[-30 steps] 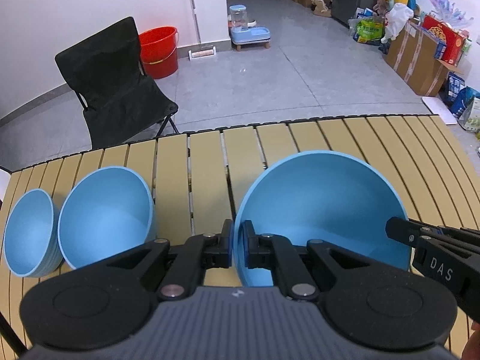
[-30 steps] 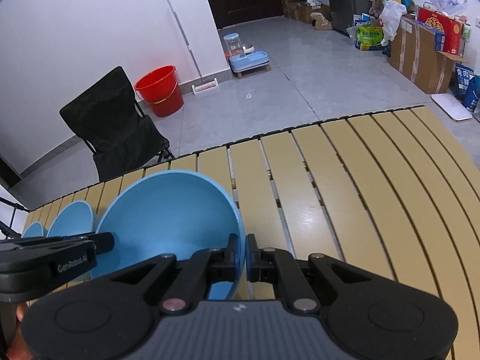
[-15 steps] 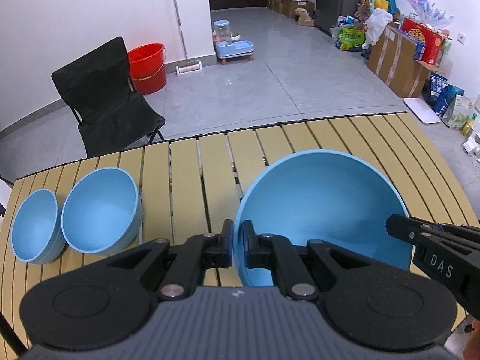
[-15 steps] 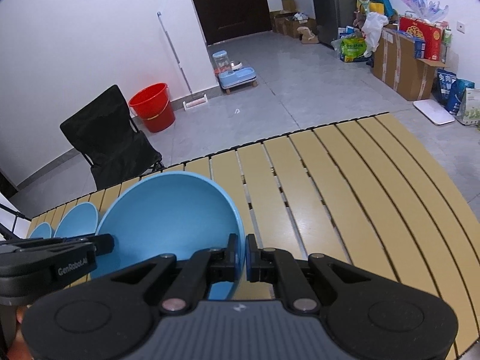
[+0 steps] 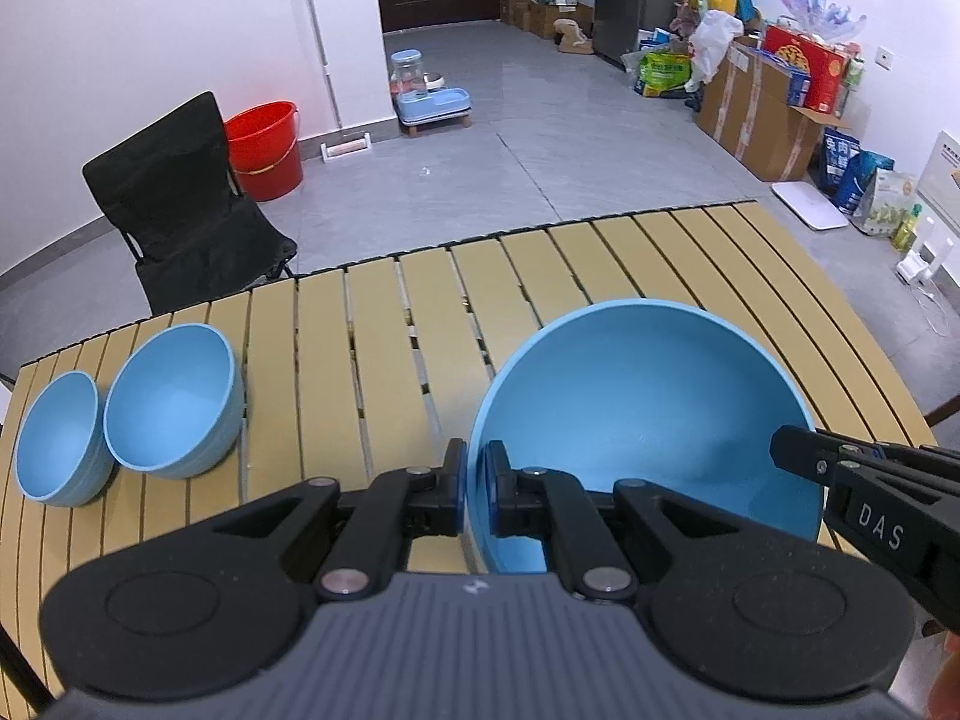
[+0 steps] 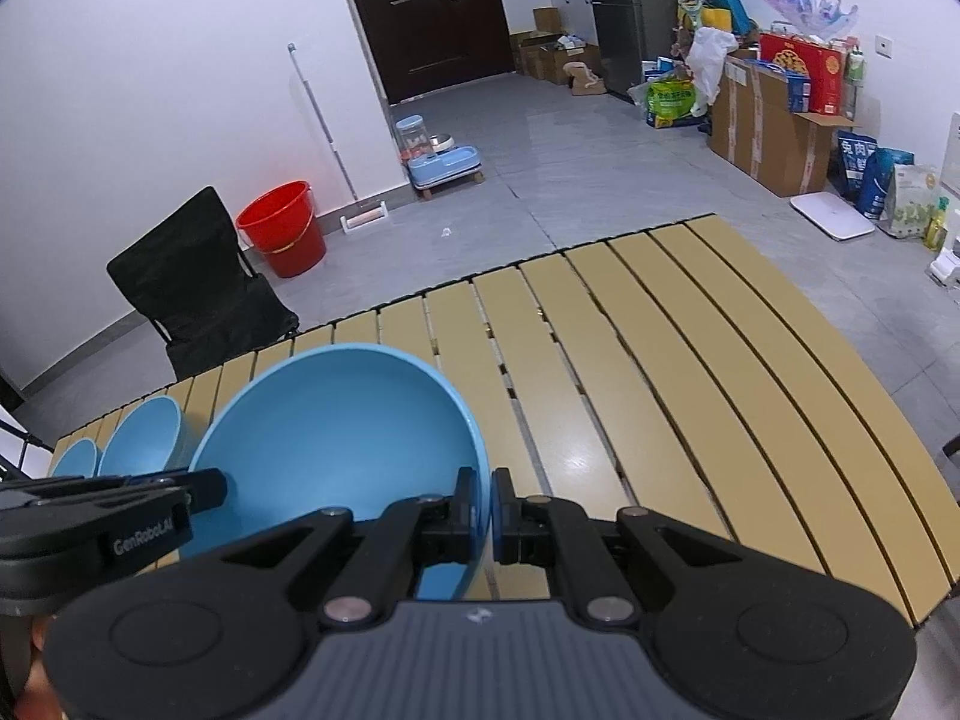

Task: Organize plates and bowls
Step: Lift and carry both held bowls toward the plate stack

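2 grippers' jaws clamped on large blue bowl (image 5: pixel 648 402) rim, 2 smaller bowls (image 5: pixel 174 402) left, slatted table (image 5: pixel 384 348)

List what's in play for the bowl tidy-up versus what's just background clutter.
In play:
- large blue plastic bowl, rim clamped by left gripper and right gripper
- medium blue bowl and small blue bowl, side by side on the slatted yellow table

Background:
- black folding chair
- red bucket
- pet feeder
- cardboard boxes
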`<state>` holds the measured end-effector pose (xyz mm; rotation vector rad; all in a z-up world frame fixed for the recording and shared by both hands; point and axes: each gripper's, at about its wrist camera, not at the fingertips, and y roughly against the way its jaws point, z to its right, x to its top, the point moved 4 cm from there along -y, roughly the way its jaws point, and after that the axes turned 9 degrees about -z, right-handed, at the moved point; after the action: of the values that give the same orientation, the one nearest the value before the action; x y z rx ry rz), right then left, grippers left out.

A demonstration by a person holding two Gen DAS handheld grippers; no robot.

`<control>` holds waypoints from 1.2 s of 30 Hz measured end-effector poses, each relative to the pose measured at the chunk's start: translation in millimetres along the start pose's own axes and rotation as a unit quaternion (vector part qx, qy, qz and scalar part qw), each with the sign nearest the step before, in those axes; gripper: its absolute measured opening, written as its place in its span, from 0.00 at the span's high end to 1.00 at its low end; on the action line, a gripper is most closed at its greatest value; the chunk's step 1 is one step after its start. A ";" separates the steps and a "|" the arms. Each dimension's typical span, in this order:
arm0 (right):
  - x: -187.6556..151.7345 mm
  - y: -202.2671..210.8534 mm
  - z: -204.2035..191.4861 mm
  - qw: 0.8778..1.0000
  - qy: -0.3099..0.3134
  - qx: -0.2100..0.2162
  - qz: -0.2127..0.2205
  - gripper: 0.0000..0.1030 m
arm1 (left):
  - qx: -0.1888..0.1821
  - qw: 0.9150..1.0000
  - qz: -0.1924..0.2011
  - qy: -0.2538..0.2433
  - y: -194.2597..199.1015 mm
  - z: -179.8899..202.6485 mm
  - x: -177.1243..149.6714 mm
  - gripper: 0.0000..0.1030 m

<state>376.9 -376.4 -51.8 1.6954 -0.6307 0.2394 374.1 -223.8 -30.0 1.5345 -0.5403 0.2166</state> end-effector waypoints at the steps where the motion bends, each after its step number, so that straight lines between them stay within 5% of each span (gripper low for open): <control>1: -2.1 1.8 2.5 1.000 -0.001 -0.001 0.000 0.96 | -0.001 1.000 0.000 -0.002 0.8 2.8 -2.1 0.93; 36: -75.8 -23.4 86.6 0.996 -0.049 -0.051 -0.045 0.96 | -0.031 0.995 -0.066 -0.062 -56.2 77.7 -73.5 0.93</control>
<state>310.7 -435.9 -128.3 1.6392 -0.6266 0.0589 321.2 -287.9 -117.7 1.5225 -0.5361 0.0029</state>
